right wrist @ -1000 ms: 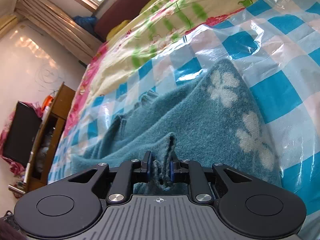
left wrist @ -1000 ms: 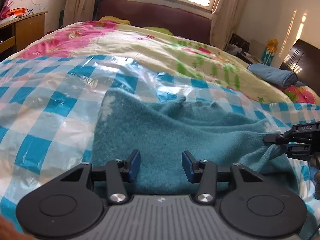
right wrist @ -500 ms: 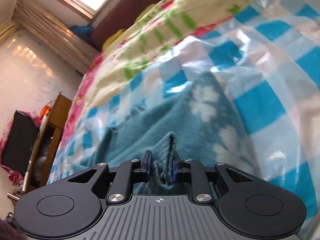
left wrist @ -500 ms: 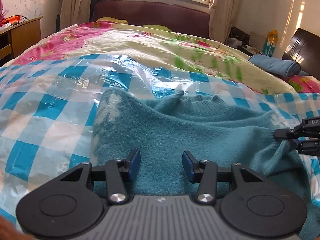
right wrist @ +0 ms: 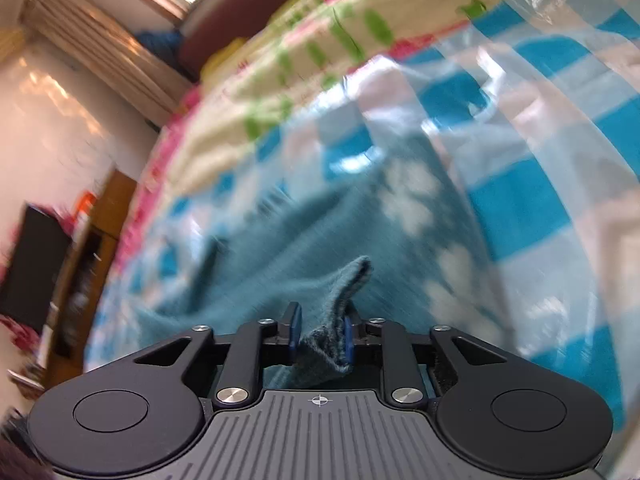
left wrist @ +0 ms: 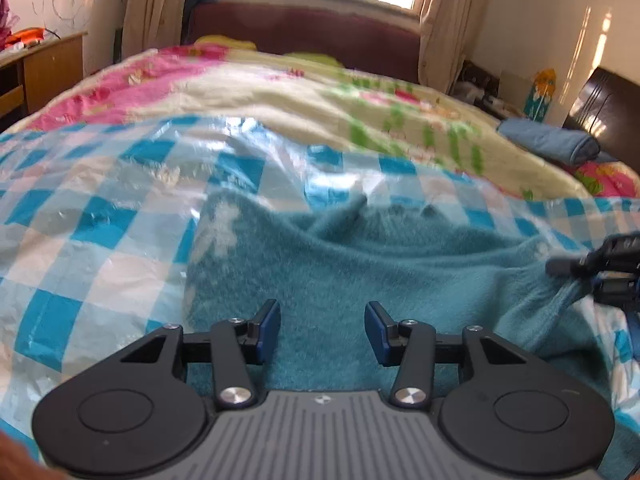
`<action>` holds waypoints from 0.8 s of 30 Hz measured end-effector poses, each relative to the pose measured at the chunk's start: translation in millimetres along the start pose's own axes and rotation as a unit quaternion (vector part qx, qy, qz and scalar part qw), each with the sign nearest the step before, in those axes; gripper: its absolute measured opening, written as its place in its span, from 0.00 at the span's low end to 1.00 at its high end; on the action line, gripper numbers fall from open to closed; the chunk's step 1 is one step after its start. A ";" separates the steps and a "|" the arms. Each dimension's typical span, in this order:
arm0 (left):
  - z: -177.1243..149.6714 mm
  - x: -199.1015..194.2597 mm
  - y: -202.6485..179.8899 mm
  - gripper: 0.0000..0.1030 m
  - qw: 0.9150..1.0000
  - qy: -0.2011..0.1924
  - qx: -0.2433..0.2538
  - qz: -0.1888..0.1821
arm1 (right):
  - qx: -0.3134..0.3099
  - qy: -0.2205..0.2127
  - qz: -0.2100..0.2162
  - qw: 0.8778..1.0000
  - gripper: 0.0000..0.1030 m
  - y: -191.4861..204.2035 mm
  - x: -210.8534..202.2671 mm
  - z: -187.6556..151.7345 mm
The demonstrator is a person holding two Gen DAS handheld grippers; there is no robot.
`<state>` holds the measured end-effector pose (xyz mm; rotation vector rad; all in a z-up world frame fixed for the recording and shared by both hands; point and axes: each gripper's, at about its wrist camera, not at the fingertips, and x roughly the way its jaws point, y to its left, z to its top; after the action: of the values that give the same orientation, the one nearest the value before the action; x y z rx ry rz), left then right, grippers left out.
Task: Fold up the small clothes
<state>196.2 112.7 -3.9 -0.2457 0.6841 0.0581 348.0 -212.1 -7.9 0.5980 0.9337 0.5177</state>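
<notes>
Garment: teal knit sweater (left wrist: pixel 360 280) with white flower motifs, lay crumpled on blue-checked plastic sheet (left wrist: pixel 100 200) over floral bedspread (left wrist: pixel 280 92); position on the sheet unchanged from one second before.
Left gripper (left wrist: pixel 322 330): jaws apart, hovered over sweater's near edge at 6 o'clock; nothing between pads; spacing and placement unchanged.
Right gripper (right wrist: pixel 320 330): jaws just closed further, clamped on a bunched sweater corner (right wrist: pixel 340 300) standing up between the pads; seen at 3 o'clock in the left view.
Change: pinched fold leaned further toward 1 o'clock than before; right view blurred.
Background: rolled blue cloth (left wrist: pixel 548 142) at 2 o'clock, well apart from sweater.
</notes>
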 end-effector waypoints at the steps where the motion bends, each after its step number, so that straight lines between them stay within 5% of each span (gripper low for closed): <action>1: 0.9 -3.7 0.6 0.49 1.000 -0.010 -0.001 0.000 | -0.010 -0.018 0.023 1.000 0.14 7.0 -7.0 1.6; 5: -1.5 5.1 5.3 0.49 1.000 0.001 -0.018 0.005 | -0.035 -0.061 0.028 0.997 0.13 13.1 -15.3 4.0; 9: -12.5 8.7 -0.4 0.49 1.000 0.008 0.014 0.018 | -0.057 -0.010 -0.108 0.992 0.17 -8.4 15.2 -5.7; 17: 3.4 -16.6 16.4 0.50 0.999 -0.029 -0.005 0.021 | -0.117 -0.083 -0.110 0.983 0.17 21.1 -23.1 -21.2; 21: 8.2 6.7 26.3 0.50 0.998 -0.018 -0.026 0.047 | -0.159 -0.033 -0.055 0.985 0.21 50.0 -2.8 -36.4; 24: -1.3 18.7 34.0 0.50 0.997 0.003 -0.017 0.082 | -0.171 0.004 -0.096 0.981 0.20 43.6 28.0 -47.3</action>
<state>205.4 144.8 -23.7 -0.2218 0.7086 0.2252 314.9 -150.8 -16.5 0.1922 0.8746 0.4933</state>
